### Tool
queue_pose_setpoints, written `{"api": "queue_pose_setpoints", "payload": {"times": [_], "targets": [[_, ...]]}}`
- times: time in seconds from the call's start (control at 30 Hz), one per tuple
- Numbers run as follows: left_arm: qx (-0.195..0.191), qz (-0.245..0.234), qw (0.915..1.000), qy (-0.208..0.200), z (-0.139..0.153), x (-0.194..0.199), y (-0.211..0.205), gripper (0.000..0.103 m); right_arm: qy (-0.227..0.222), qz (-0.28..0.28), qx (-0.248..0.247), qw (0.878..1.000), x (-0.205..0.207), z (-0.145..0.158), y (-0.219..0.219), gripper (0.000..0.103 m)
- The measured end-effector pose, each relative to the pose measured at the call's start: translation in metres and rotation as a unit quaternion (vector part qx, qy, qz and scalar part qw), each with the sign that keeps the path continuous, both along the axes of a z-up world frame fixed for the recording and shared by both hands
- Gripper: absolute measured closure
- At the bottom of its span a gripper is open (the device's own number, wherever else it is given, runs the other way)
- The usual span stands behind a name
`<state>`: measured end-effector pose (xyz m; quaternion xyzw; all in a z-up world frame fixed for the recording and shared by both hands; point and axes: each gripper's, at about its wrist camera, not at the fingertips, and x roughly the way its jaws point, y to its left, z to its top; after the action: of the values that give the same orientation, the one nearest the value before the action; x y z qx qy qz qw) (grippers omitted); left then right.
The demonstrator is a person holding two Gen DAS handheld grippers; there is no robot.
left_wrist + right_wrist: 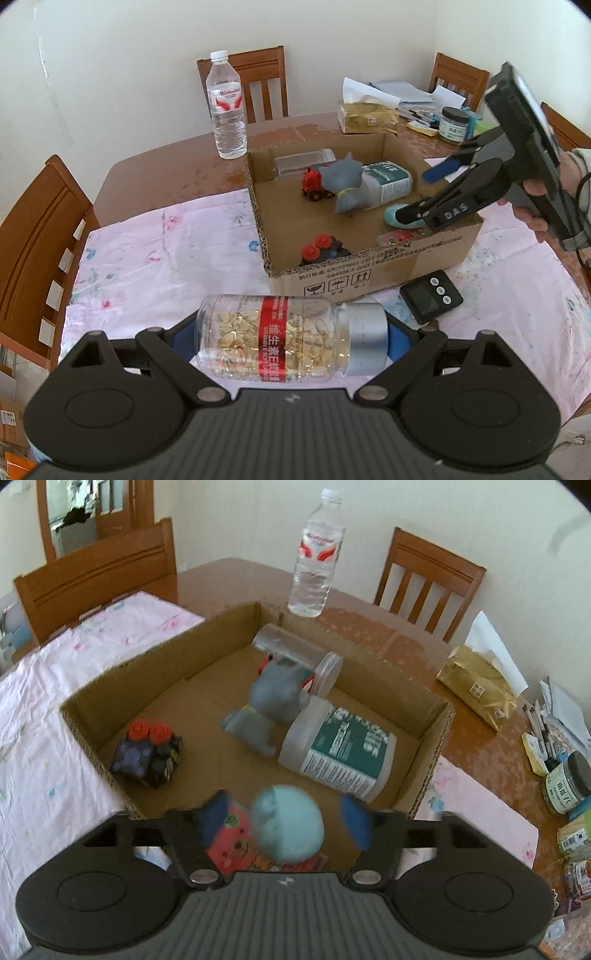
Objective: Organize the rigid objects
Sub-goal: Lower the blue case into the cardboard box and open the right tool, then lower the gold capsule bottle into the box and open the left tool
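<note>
Tablecloth (147,258) spans the table — left claw (291,338) clamps capsule bottle (280,338), right claw (284,819) gapes.

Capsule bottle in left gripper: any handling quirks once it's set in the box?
Capsule bottle is a smooth clear cylinder held sideways, so it may roll in the cardboard box. The loose capsules probably shift. It looks rigid.

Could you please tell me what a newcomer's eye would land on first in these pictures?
Probably the clear bottle of yellow capsules, lying sideways between the fingers of the left hand-held gripper above the pink cloth. Next, the open cardboard box mid-table with toys inside, where the right hand-held gripper hangs over a pale blue ball.
</note>
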<state>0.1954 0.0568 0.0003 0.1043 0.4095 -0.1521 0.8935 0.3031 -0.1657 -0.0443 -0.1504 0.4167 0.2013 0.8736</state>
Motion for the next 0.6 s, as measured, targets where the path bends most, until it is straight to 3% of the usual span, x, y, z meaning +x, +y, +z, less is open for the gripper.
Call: {"api": "queue_pose_setpoints", "payload": {"times": [0.2, 0.6], "targets": [[-0.001, -0.015, 0.9999, -0.003, 0.002, 0.009, -0.009, 0.009, -0.014, -0.025, 0.031, 0.999, -0.012, 0.021, -0.009, 0.003], [-0.002, -0.054, 0.9981, -0.029, 0.015, 0.047, -0.035, 0.009, -0.033, -0.114, 0.065, 0.991, -0.063, 0.042, -0.027, 0.0]]}}
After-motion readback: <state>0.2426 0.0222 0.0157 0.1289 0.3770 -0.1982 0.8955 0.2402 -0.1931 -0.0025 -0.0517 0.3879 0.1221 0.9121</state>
